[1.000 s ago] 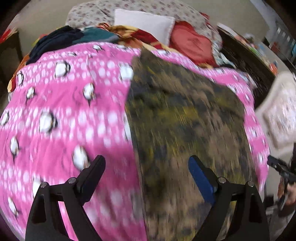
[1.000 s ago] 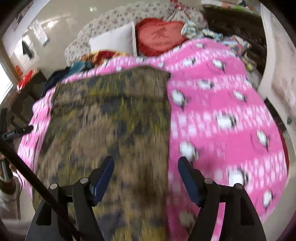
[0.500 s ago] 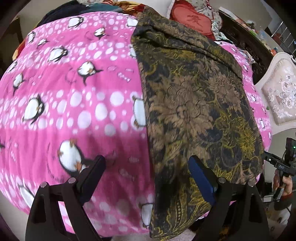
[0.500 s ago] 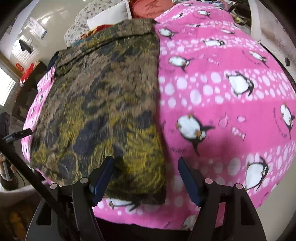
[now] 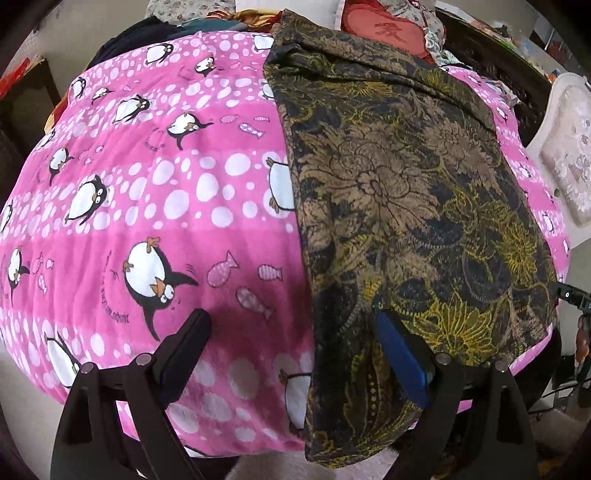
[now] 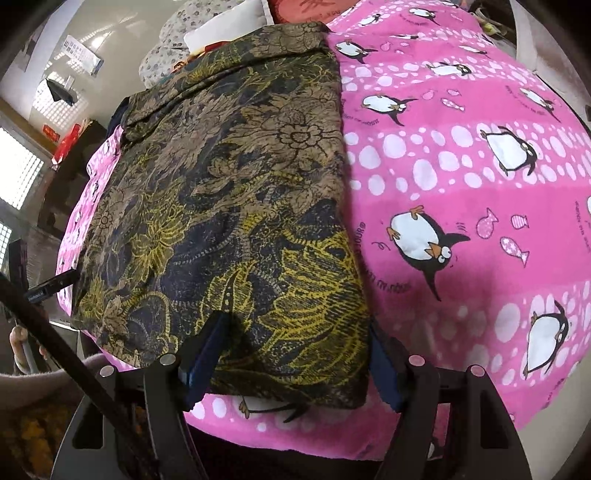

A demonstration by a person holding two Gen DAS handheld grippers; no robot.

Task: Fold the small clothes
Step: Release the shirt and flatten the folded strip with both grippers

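Note:
A dark brown, black and yellow floral garment [image 5: 399, 192] lies flat as a long folded strip on a pink penguin blanket [image 5: 155, 192]. Its near end hangs over the bed's front edge. My left gripper [image 5: 291, 332] is open and low at the garment's near left corner, with its edge between the fingers. In the right wrist view the garment [image 6: 236, 192] fills the left half on the blanket [image 6: 461, 166]. My right gripper [image 6: 295, 339] is open, its fingers straddling the garment's near right corner.
Pillows, a red heart cushion [image 5: 391, 33] and a pile of dark clothes [image 5: 147, 33] lie at the bed's far end. A white upholstered chair [image 5: 569, 155] stands right of the bed. A dark cabinet [image 6: 70, 147] stands left.
Both grippers have dropped and moved in toward the garment's near end, which now lies between their open fingers. The garment itself has not moved.

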